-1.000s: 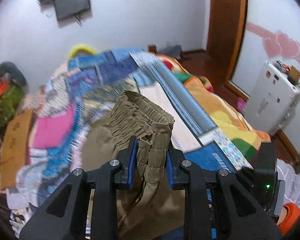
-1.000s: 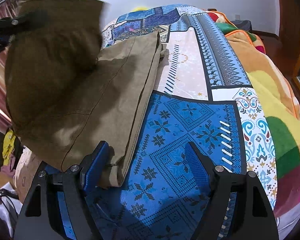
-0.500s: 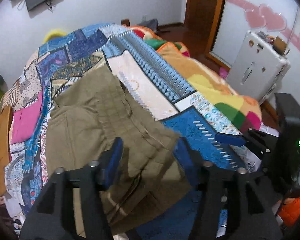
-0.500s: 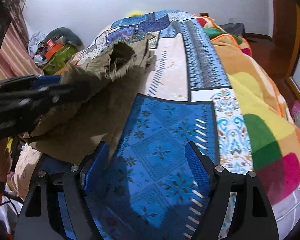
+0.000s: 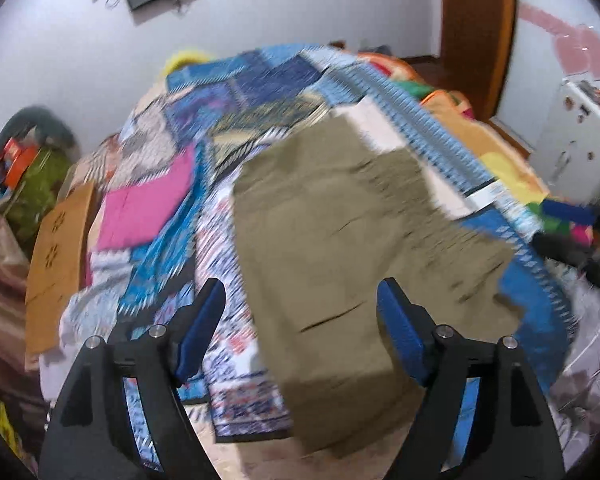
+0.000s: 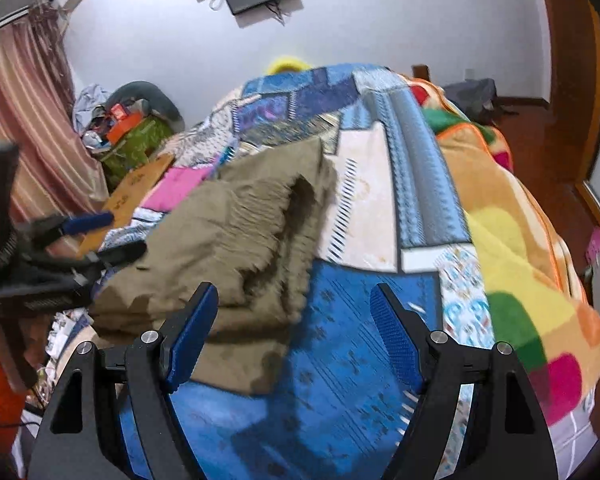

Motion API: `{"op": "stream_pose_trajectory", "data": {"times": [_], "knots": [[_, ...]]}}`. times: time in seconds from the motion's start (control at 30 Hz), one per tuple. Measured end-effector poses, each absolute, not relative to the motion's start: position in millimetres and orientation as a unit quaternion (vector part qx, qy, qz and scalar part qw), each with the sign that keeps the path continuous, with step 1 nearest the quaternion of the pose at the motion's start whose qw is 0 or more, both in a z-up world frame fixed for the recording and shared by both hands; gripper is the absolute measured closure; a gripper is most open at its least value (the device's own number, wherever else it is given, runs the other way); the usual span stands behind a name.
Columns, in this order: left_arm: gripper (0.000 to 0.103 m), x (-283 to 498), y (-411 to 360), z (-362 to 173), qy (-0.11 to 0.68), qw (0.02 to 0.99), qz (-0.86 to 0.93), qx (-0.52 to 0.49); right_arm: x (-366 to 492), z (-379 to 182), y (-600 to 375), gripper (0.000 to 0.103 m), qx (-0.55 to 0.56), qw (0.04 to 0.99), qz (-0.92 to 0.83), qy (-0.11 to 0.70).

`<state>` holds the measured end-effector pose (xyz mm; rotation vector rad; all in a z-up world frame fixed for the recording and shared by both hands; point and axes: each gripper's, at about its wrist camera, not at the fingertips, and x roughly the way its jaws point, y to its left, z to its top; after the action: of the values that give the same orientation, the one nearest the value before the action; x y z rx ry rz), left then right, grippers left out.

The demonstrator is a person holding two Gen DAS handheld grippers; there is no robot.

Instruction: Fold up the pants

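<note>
The left gripper (image 5: 300, 328) is held above the bed with its jaws spread wide apart, and nothing is gripped between the blue pads (image 5: 204, 330); no contact with the cloth can be made out, the frame being blurred. The olive pants (image 5: 340, 248) are seen lying folded on the patchwork bedspread (image 5: 148, 216), framed between the two fingers in the left wrist view, with one end hanging toward the near edge of the bed. In the right wrist view the pants (image 6: 236, 248) are found bunched to the left of centre on the bedspread (image 6: 360, 320), the elastic waistband gaping. The right gripper (image 6: 292, 336) is likewise held with jaws wide apart and empty, its left pad (image 6: 192, 336) just beside the pants' near edge.
</note>
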<state>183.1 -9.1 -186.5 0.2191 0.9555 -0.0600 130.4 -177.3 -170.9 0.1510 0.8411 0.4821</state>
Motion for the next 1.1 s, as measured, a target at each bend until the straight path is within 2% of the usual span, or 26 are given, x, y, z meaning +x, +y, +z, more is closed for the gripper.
{"op": "stream_pose_trajectory", "data": {"times": [0.17, 0.4, 0.47, 0.7, 1.1], "knots": [[0.022, 176.9, 10.6, -221.1, 0.486, 0.868, -0.021, 0.097, 141.4, -172.5, -148.8, 0.028, 0.069, 0.878, 0.248, 0.403], [0.021, 185.7, 25.0, -201.4, 0.468, 0.879, -0.038, 0.078, 146.1, -212.0, -125.6, 0.027, 0.049, 0.856, 0.252, 0.45], [0.02, 199.8, 32.9, -193.1, 0.461, 0.884, -0.033, 0.077, 143.7, -218.9, -129.1, 0.024, 0.062, 0.853, 0.255, 0.451], [0.02, 268.5, 58.9, -185.1, 0.451, 0.888, 0.004, 0.084, 143.9, -218.5, -132.6, 0.023, 0.064, 0.85, 0.266, 0.449], [0.019, 378.0, 61.8, -250.2, 0.528, 0.845, -0.007, 0.082, 147.7, -227.2, -140.6, 0.022, 0.115, 0.836, 0.278, 0.459]]}}
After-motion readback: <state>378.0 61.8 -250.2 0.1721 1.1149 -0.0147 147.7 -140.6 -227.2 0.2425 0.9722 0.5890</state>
